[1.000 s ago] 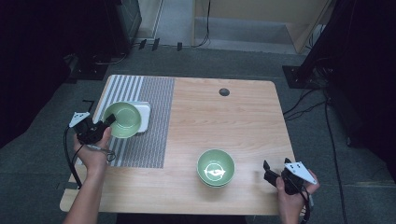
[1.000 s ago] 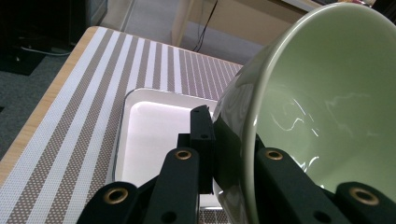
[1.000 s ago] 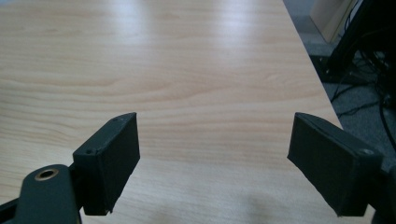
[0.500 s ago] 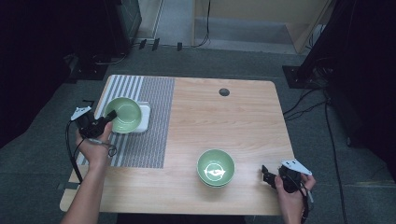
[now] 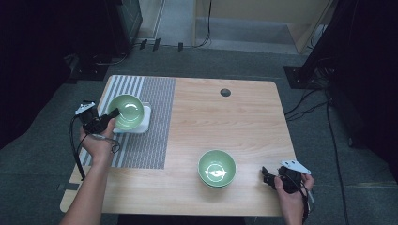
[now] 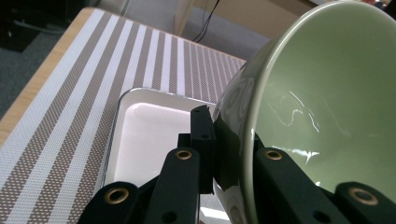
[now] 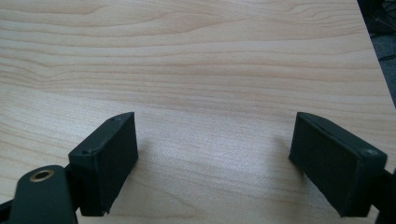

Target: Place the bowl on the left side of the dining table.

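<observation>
Green bowl in the left gripper's hold sits tilted over a white square tray at the left side of the bench, largest of all here, a pale wooden top with rounded corners. Next in size is the striped mat, grey and white, which covers the bench's left part and carries the tray. A second green bowl with a white mark inside stands on bare wood near the front edge, well apart from the first. In the left gripper view the left gripper has its fingers narrowed onto the bowl's rim, one finger against the outer wall and the other inside. The right gripper rests low at the bench's front right corner, near the second bowl but not touching it; its fingers stand wide apart over bare wood. Smallest is a dark round spot near the far edge.
</observation>
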`<action>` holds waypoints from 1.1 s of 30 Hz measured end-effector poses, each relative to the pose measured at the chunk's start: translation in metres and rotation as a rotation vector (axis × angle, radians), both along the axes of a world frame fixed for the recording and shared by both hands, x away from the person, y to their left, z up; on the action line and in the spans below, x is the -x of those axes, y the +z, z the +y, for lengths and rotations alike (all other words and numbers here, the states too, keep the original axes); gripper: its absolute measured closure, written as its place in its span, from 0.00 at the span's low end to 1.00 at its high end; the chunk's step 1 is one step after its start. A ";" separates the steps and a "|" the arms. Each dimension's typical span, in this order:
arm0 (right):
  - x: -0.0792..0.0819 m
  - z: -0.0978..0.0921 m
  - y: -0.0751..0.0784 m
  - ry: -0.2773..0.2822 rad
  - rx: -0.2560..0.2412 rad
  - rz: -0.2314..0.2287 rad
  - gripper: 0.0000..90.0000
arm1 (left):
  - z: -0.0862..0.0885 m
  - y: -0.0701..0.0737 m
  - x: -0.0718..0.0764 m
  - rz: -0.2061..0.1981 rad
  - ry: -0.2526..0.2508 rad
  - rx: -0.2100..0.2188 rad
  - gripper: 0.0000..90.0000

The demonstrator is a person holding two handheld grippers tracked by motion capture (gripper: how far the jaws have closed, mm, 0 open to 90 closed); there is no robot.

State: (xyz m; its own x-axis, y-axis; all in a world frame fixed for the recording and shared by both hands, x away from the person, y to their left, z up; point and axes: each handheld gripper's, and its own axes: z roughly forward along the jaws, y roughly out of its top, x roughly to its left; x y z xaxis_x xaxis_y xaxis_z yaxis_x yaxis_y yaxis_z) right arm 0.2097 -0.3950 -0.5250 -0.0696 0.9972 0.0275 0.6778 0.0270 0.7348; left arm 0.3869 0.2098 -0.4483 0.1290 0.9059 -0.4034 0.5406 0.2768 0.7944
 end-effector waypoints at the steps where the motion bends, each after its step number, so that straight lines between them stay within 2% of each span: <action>1: 0.000 0.000 0.000 0.000 0.000 0.000 0.17 | 0.000 -0.002 -0.003 0.018 0.006 -0.003 0.93; 3: 0.000 0.000 0.000 0.000 0.000 0.000 0.17 | 0.000 -0.005 -0.012 0.055 0.018 -0.010 0.93; 4: 0.000 0.000 0.000 0.000 0.000 0.000 0.17 | 0.000 -0.005 -0.012 0.055 0.018 -0.010 0.93; 5: 0.000 0.000 0.000 0.000 0.000 0.000 0.17 | 0.000 -0.008 -0.018 0.085 0.024 -0.017 0.93; 6: 0.000 0.000 0.000 0.000 0.000 0.000 0.17 | 0.000 -0.008 -0.018 0.085 0.024 -0.017 0.93; 9: 0.000 0.000 0.000 0.000 0.000 0.000 0.17 | 0.003 -0.016 -0.026 0.121 0.042 -0.001 0.93; 11: 0.000 0.000 0.000 0.000 0.000 0.000 0.17 | 0.003 -0.021 -0.034 0.157 0.053 -0.017 0.93; 12: 0.000 0.000 0.000 0.000 0.000 0.000 0.17 | 0.003 -0.021 -0.034 0.157 0.053 -0.017 0.93; 13: 0.000 0.000 0.000 0.000 0.000 0.000 0.17 | 0.004 -0.025 -0.038 0.188 0.056 -0.008 0.93; 16: 0.000 0.000 0.000 0.000 0.000 0.000 0.17 | 0.006 -0.028 -0.042 0.210 0.072 0.005 0.93; 21: 0.000 0.000 0.000 0.000 0.000 0.000 0.17 | 0.005 -0.036 -0.052 0.305 0.089 0.014 0.93; 22: 0.000 0.000 0.000 0.000 0.000 0.000 0.17 | 0.005 -0.036 -0.052 0.305 0.089 0.014 0.93; 23: 0.000 0.000 0.000 0.000 0.000 0.000 0.17 | 0.006 -0.039 -0.053 0.324 0.102 0.023 0.93; 24: 0.000 0.000 0.000 0.000 0.000 0.000 0.17 | 0.006 -0.039 -0.053 0.324 0.102 0.023 0.93; 25: 0.000 0.000 0.000 0.000 0.000 0.000 0.17 | 0.006 -0.039 -0.054 0.338 0.114 0.042 0.93; 27: 0.000 0.000 0.000 0.000 0.000 0.000 0.17 | 0.006 -0.038 -0.057 0.368 0.122 0.043 0.93; 28: 0.000 0.000 0.000 0.000 0.000 0.000 0.17 | 0.006 -0.038 -0.057 0.368 0.122 0.043 0.93; 29: 0.000 0.000 0.000 0.000 0.000 0.000 0.17 | 0.006 -0.036 -0.060 0.398 0.124 0.037 0.93; 30: 0.000 0.000 0.000 0.000 0.000 0.000 0.17 | 0.006 -0.036 -0.060 0.398 0.124 0.037 0.93; 31: 0.000 0.000 0.000 0.000 0.000 0.000 0.17 | 0.005 -0.035 -0.064 0.421 0.126 0.017 0.93; 33: 0.000 0.000 0.000 0.000 0.000 0.000 0.17 | 0.005 -0.034 -0.066 0.428 0.125 0.015 0.91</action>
State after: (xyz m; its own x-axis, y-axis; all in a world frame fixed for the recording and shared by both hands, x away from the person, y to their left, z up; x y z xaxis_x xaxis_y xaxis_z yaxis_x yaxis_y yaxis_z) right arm 0.2097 -0.3950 -0.5250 -0.0695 0.9972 0.0271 0.6778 0.0272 0.7348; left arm 0.4534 0.2145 -0.4822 -0.1626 0.8975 -0.4100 0.7818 0.3707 0.5014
